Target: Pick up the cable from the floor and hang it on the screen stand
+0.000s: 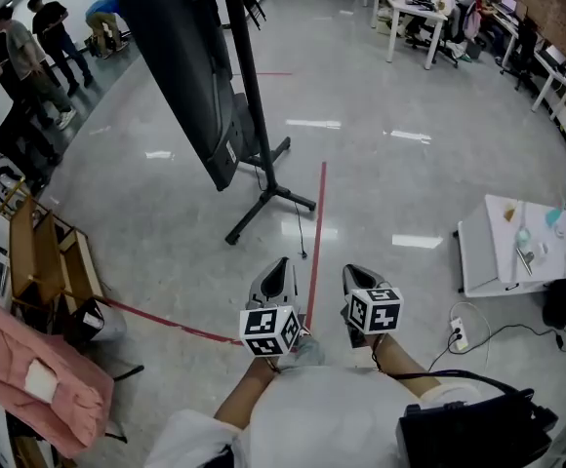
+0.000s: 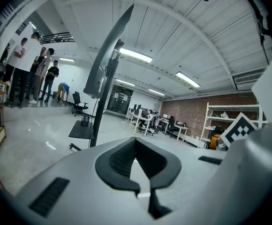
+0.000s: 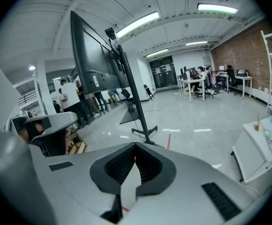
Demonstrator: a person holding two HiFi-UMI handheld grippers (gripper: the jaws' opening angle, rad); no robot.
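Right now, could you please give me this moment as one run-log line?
left gripper: shut, empty | right gripper: shut, empty | cable: on floor by stand, not yet picked up

Nothing legible anywhere: just wordless black-and-white square codes on the left cube (image 1: 269, 330) and right cube (image 1: 375, 311) near at hand, plus a small white sticker (image 3: 94, 82) on the back of the screen (image 3: 86, 50) at far left, printed too small to read.
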